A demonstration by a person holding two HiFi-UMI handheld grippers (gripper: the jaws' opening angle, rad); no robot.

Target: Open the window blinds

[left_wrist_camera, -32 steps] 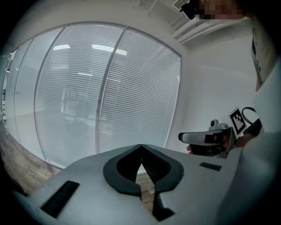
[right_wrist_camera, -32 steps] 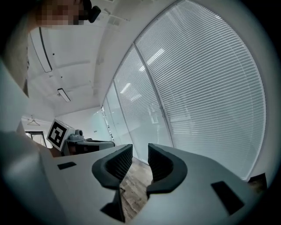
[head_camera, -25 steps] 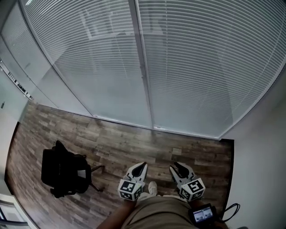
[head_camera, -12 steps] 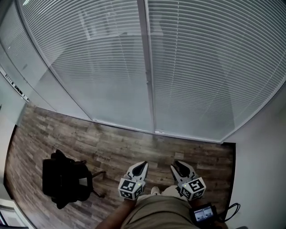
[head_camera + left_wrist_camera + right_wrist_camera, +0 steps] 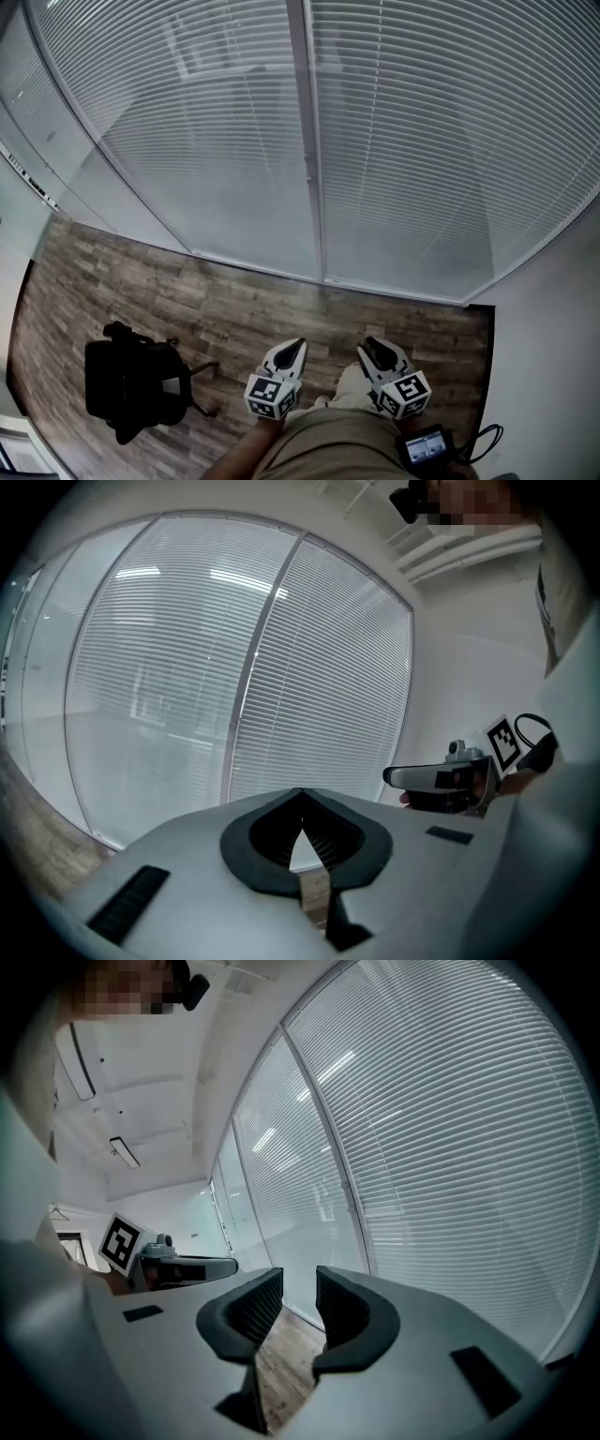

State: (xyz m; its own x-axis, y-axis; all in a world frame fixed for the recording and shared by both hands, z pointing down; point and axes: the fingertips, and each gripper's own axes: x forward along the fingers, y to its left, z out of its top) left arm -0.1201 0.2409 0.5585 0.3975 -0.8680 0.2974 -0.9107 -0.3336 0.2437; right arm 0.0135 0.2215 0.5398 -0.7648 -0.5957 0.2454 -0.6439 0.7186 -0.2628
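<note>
Chair (image 5: 136,389) stands on floor (image 5: 244,300) at far left, well apart from both grippers. Left gripper (image 5: 296,345) is clenched on nothing; right gripper (image 5: 371,343) is released, jaws apart. Blinds (image 5: 422,141) hang lowered ahead, across a strip of floor, touching neither gripper.

window blinds (image 5: 187,141) cut off above, person's legs (image 5: 328,450) cropped below

Wood-plank floor (image 5: 234,300) fills the lower frame; a black chair (image 5: 131,380) stands lower left. White wall (image 5: 553,366) at right, window (image 5: 307,141) across the top.
</note>
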